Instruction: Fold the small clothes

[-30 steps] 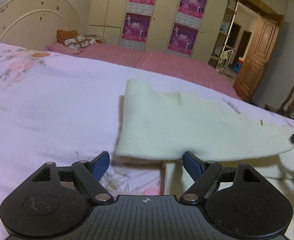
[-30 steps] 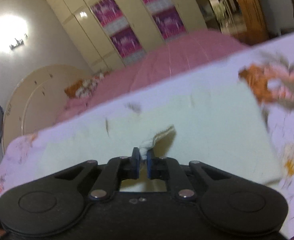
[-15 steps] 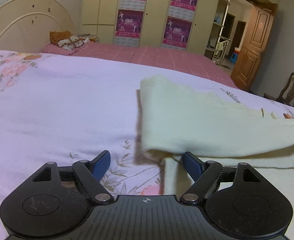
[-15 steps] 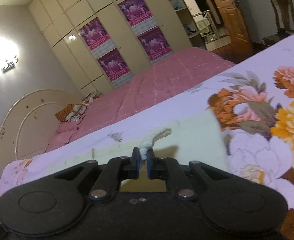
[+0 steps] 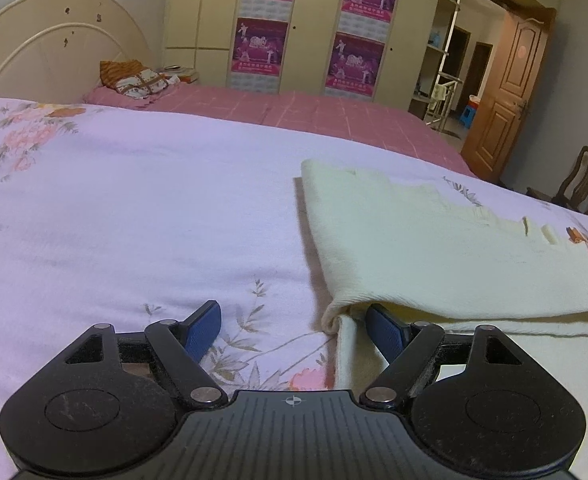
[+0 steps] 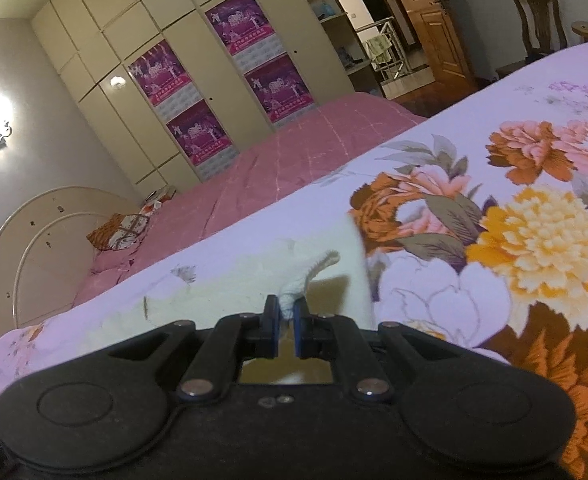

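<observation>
A cream knitted garment lies on the lilac floral bedsheet, its upper layer folded over the lower one, with the folded edge at the left. My left gripper is open and empty, low over the sheet at the garment's near left corner; its right finger lies against the fold. In the right wrist view my right gripper is shut on a bunched edge of the same garment, held just above the bed.
A pink bed with a patterned pillow and a cream headboard stands behind. Wardrobes with purple posters line the far wall. A wooden door and a chair are at the right.
The right gripper has carried the garment's edge across and down, so the lifted layer now lies folded flat. The left gripper stayed open near the fold.
</observation>
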Demonstrator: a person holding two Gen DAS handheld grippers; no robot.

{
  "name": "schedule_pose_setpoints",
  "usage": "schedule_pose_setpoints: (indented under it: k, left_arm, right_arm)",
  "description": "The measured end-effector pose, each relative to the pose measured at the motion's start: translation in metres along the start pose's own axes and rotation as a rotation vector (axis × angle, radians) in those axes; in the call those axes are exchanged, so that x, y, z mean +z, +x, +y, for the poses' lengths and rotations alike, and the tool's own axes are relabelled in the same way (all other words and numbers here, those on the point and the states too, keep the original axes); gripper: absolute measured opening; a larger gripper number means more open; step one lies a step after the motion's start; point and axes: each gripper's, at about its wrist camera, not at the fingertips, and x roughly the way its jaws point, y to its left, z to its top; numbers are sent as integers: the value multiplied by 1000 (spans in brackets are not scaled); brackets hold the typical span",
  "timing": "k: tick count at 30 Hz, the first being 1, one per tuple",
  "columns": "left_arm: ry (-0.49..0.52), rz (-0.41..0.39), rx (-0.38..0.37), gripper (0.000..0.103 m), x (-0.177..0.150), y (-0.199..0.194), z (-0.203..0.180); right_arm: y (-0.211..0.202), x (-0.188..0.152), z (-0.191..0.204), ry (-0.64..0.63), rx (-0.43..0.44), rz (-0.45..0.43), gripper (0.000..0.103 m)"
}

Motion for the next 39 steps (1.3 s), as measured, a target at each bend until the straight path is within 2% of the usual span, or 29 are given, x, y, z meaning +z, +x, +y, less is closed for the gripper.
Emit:
schedule_pose_setpoints:
  k: [19,22,23,24,25,26,29,32,34,36,37,39]
  left_arm:
    - [29,6,3,80,-1,-1,1]
    - [41,24,5,80,2,-14,4]
    - [40,-6,-8,80,4,-27,4]
    - [46,-71,-36,80,9,-46,3]
    - [53,-104,-51,80,14,-56,0]
    - [63,-120,-72,80,20,-61,-4]
    - [85,-124,-150,80,35,-43,-22]
    - [93,-80,-201,80,32,-11,-38]
    - [129,-45,-186,80,22,4,-46]
    - [187,0,-119,80,5,12,-53]
    - [243,-18,-87,80,-3,8,-54]
    - [239,-5,-67,81,-6,3,-48]
  right_arm:
    - [-9,-15,-22,12,-36,43,8]
    - [-5,-21,-27,19,-45,64,9]
    - [-4,-21,-29,25,-49,69,8]
    - [-7,-20,-31,34,-49,58,11]
    - [-13,-18,-31,30,-54,32,20]
    - [-18,-16,-31,9,-59,4,21]
    - [-17,-11,-31,5,-45,-12,19]
    - [-7,-9,-23,-4,-35,3,18]
    - [1,-11,-13,-51,-40,17,18]
    - [11,-14,-10,-84,-55,50,18]
    - [14,-16,-11,-89,-56,73,18]
    - [13,-20,-9,-120,-48,90,18]
